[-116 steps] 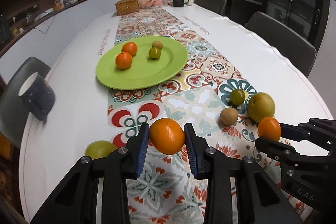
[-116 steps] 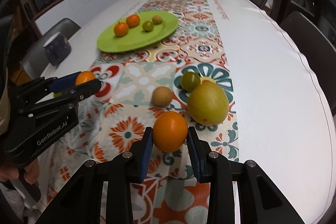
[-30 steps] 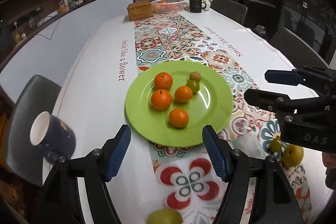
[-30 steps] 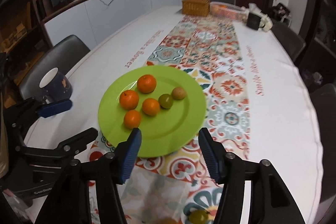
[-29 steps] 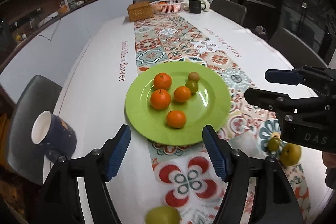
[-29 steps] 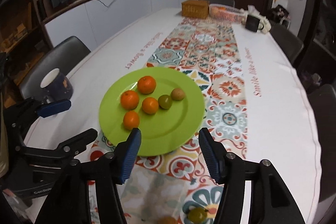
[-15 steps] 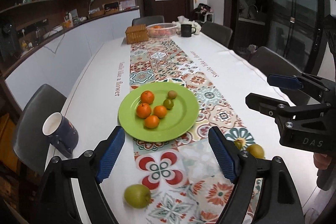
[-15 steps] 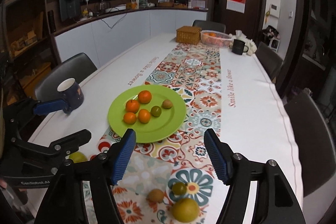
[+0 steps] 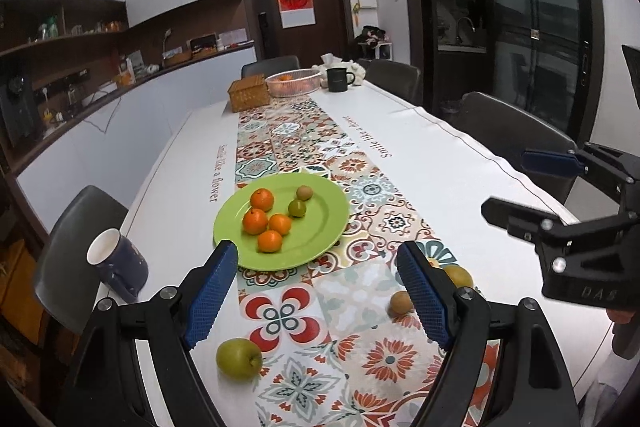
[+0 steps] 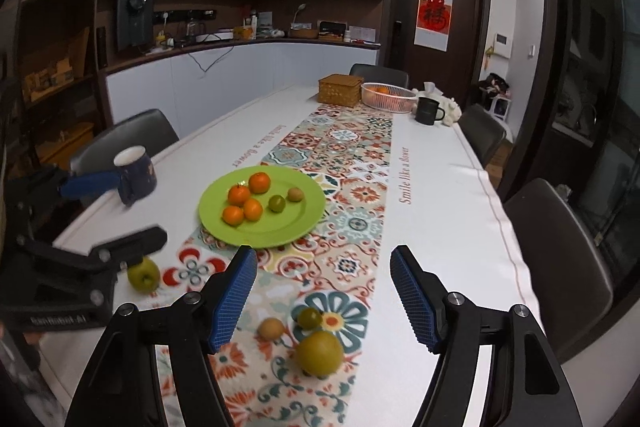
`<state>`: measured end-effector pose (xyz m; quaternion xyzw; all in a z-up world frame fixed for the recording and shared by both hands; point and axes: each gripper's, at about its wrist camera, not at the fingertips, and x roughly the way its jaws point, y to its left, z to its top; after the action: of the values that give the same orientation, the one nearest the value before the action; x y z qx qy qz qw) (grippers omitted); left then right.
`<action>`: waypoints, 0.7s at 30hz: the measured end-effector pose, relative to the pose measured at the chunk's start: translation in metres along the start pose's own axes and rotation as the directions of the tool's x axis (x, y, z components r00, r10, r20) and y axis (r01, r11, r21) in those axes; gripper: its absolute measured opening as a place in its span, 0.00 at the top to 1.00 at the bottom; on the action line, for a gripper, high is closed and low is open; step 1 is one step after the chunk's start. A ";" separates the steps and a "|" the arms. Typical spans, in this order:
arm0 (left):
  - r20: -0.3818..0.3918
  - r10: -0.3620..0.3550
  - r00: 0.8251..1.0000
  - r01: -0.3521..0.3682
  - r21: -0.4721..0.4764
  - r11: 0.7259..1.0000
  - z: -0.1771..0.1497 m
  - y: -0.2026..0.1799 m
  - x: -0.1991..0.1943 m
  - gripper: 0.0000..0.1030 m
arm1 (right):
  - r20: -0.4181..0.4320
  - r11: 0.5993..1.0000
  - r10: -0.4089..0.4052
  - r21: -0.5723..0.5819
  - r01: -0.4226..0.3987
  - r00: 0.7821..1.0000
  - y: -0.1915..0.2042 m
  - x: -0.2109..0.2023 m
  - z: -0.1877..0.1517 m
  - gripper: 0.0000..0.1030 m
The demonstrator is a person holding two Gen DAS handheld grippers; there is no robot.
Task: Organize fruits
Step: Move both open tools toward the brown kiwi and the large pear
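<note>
**Six fruits plated, four to go**

With both claws released and empty, left claw (image 9: 316, 291) and right claw (image 10: 324, 295) hang over the bench (image 10: 440, 211). Four oranges (image 10: 244, 201) sit on the round green plate (image 10: 304, 211); green apple (image 9: 239, 358), yellow pear (image 10: 319, 353) remain. Blue mug (image 9: 118, 265) stands beside.

blue mug (image 9: 118, 264), wicker box (image 9: 248, 93), black mug (image 10: 428, 110)

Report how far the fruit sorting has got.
Done: four oranges plus two small fruits sit on the green plate. In hand: nothing; the left gripper and right gripper are both open and empty. Left: the green apple, the large yellow-green fruit and two small fruits beside it, all on the table runner.
</note>
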<state>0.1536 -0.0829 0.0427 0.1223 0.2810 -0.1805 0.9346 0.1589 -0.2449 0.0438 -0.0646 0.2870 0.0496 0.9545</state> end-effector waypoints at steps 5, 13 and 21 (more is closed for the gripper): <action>0.017 -0.024 1.000 0.023 0.048 0.999 -0.008 -0.016 -0.002 0.21 | -0.008 1.000 0.014 -0.026 -0.015 1.000 -0.002 -0.007 -0.018 0.29; 0.013 -0.063 0.998 0.061 0.117 0.991 -0.025 -0.035 0.001 0.21 | -0.045 0.998 0.029 -0.051 -0.031 0.999 -0.004 -0.006 -0.042 0.29; -0.048 -0.116 0.992 0.123 0.177 0.976 -0.047 -0.045 0.016 0.21 | -0.116 0.995 0.038 -0.083 -0.047 0.993 -0.004 0.009 -0.063 0.29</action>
<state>0.1253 -0.1123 -0.0104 0.1924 0.2877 -0.2588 0.9018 0.1331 -0.2578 -0.0125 -0.1020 0.3400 0.0785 0.9316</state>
